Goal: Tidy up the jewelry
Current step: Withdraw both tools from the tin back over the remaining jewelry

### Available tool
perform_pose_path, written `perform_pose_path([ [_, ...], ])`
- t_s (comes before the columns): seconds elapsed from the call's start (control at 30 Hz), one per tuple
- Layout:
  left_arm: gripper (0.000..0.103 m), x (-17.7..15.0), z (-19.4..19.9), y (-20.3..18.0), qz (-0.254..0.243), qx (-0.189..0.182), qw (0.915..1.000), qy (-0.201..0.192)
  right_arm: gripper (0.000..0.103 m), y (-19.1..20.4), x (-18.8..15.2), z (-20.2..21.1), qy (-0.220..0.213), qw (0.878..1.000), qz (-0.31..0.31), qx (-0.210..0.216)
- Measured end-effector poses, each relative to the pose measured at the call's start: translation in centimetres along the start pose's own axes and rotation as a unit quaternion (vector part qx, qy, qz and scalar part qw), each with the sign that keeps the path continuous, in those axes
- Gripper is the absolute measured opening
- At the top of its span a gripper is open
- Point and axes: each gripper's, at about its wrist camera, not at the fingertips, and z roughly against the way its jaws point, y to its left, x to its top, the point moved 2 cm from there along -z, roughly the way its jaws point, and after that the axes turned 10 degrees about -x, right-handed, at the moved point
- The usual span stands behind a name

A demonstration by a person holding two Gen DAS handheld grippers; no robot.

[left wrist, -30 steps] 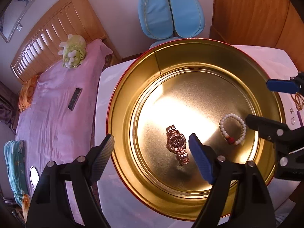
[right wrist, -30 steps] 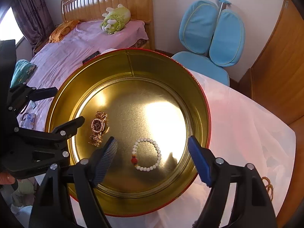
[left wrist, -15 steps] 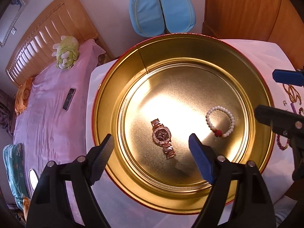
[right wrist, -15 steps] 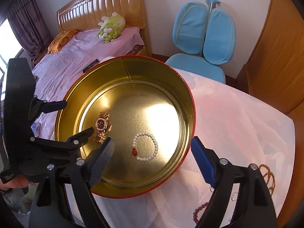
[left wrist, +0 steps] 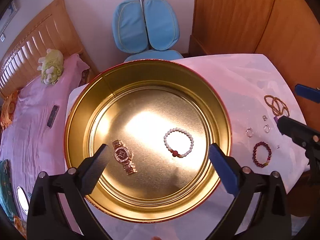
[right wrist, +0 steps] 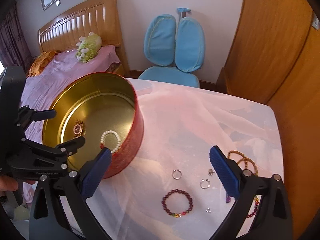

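Note:
A round gold tin [left wrist: 80, 108] with a red outside stands on the white-draped table [right wrist: 200, 120]. On its floor lie a rose-gold watch [left wrist: 124, 157] and a white bead bracelet [left wrist: 178, 145]. My left gripper [left wrist: 160, 156] hovers above the tin, its jaws opening with nothing between them. My right gripper [right wrist: 161, 156] hangs over the cloth to the right of the tin, its jaws also opening and empty. Below it lie a dark red bead bracelet [right wrist: 177, 203], two silver rings [right wrist: 177, 174] and a brown bead necklace [right wrist: 243, 161].
A blue chair [right wrist: 174, 46] stands behind the table and a wooden wardrobe [right wrist: 270, 40] rises to the right. A bed with a pink cover [left wrist: 30, 130] lies left of the table. The tin [right wrist: 138, 108] sits near the table's left edge.
Both grippers pulled back and up from the tin, and their jaws widened. The right one swung right, off the tin and over the loose jewelry on the cloth.

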Motion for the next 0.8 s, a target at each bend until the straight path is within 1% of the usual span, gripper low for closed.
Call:
perform_pose_path([
  [0.1, 0.096, 0.4, 0.0, -2.2, -0.03, -0.003, 0.9996, 0.001, 0.099, -2.5, -1.2, -0.1, 0.012, 0.999, -0.024, -0.019],
  [0.2, 0.096, 0.6, 0.1, -4.3, -0.055, -0.016, 0.9984, 0.001, 0.099, -4.6, -2.7, -0.1, 0.022, 0.998, -0.043, -0.037],
  [0.33, 0.096, 0.9, 0.2, -7.3, -0.089, -0.042, 0.9951, -0.005, 0.099, -7.6, -4.8, -0.1, 0.037, 0.995, -0.074, -0.056],
  [0.43, 0.096, 1.0, 0.2, -9.7, -0.111, -0.074, 0.991, -0.007, 0.099, -9.9, -6.3, -0.1, 0.045, 0.992, -0.102, -0.065],
  [0.53, 0.096, 1.1, -0.3, -11.9, -0.12, -0.122, 0.9852, 0.005, 0.099, -12.1, -7.6, -0.1, 0.058, 0.987, -0.128, -0.08],
  [0.63, 0.096, 1.0, -1.2, -13.7, -0.13, -0.136, 0.982, 0.014, 0.099, -13.7, -8.9, -0.2, 0.069, 0.982, -0.15, -0.087],
  [0.8, 0.096, 0.6, -2.7, -15.7, -0.149, -0.154, 0.9761, 0.038, 0.099, -15.8, -11.1, -0.4, 0.079, 0.975, -0.187, -0.084],
])
